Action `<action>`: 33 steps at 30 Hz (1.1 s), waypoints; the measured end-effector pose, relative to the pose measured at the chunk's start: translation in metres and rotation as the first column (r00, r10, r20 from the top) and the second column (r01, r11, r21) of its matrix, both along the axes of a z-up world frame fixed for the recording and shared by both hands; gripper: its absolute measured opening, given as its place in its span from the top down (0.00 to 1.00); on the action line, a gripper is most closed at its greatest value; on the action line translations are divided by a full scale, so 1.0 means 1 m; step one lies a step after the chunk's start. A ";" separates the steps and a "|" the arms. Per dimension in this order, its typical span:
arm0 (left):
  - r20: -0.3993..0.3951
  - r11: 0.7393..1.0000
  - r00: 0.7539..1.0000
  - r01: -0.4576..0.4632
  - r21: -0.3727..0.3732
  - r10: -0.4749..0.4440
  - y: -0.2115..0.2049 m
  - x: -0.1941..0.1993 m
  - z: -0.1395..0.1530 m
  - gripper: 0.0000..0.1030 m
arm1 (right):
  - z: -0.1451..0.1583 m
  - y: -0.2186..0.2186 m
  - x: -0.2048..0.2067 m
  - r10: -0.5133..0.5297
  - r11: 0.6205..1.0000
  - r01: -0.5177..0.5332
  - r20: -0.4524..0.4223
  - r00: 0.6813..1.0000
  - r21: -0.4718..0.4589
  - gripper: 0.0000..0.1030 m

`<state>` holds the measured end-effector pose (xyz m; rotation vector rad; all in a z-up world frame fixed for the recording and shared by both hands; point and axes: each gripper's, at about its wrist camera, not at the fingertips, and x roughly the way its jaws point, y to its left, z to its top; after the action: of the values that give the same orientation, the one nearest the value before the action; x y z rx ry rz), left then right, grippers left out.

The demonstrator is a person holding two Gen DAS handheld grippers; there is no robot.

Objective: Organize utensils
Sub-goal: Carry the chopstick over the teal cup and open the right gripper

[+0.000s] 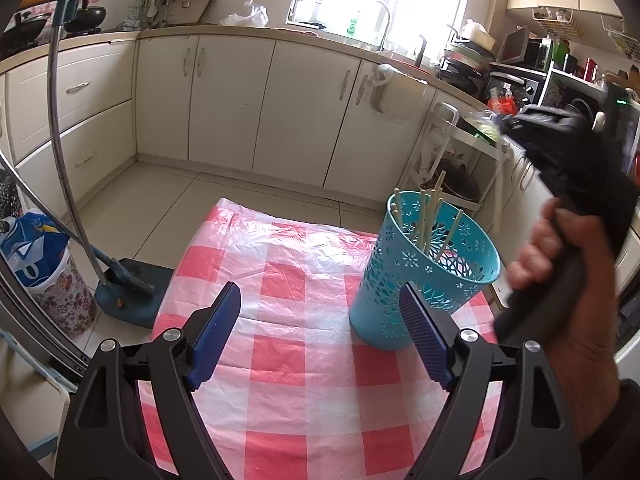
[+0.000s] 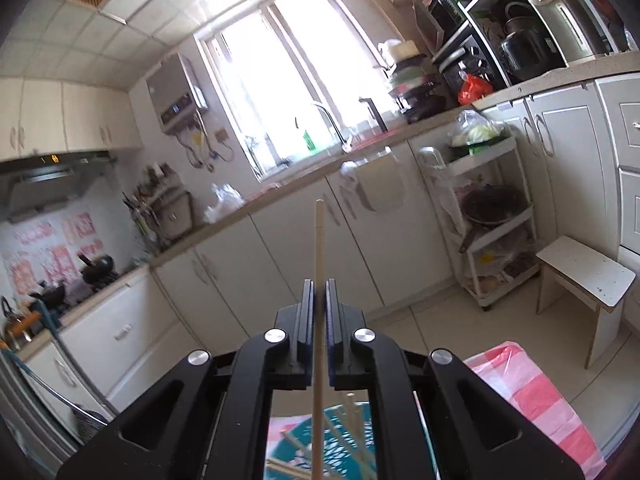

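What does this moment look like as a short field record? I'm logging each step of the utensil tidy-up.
left gripper: open, empty, fingers over the red-and-white checked plastic tablecloth
right gripper: shut on a pale wooden chopstick, held above the holder
holder: turquoise perforated plastic cup, upright on the tablecloth
holder contents: several pale wooden chopsticks, leaning

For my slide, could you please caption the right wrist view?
Right gripper clamps one chopstick upright above the teal holder.
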<state>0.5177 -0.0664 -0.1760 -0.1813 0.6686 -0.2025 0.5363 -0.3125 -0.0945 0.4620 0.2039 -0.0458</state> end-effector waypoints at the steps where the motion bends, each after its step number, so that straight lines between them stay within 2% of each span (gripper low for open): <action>1: -0.001 1.000 1.000 0.003 0.001 -0.003 -0.001 0.000 0.000 0.24 | -0.003 0.000 0.005 -0.002 1.000 0.002 -0.015 1.000 -0.010 0.94; 7: -0.005 1.000 1.000 0.018 0.007 -0.018 -0.007 -0.001 -0.003 0.24 | -0.025 0.011 0.018 0.014 0.995 -0.026 -0.119 0.993 -0.098 0.94; 16: -0.015 1.000 1.000 0.020 0.007 -0.020 -0.010 -0.002 -0.007 0.24 | -0.037 0.031 0.002 0.057 0.975 -0.088 -0.153 0.987 -0.204 0.94; 24: -0.015 1.000 1.000 0.016 0.008 -0.015 -0.009 -0.002 -0.007 0.21 | -0.045 0.032 -0.016 0.089 0.973 -0.123 -0.174 0.981 -0.193 0.92; 30: -0.008 1.000 1.000 0.014 0.021 -0.014 -0.011 -0.006 -0.007 0.18 | -0.043 0.025 -0.049 0.091 0.980 -0.116 -0.156 0.984 -0.159 0.86; 33: -0.004 0.999 1.000 0.018 0.032 -0.018 -0.013 -0.009 -0.006 0.14 | -0.046 0.023 -0.068 0.090 0.984 -0.116 -0.181 0.979 -0.135 0.80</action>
<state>0.5087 -0.0795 -0.1819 -0.1447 0.6774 -0.2084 0.4688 -0.2898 -0.1404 0.3015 0.3934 0.0011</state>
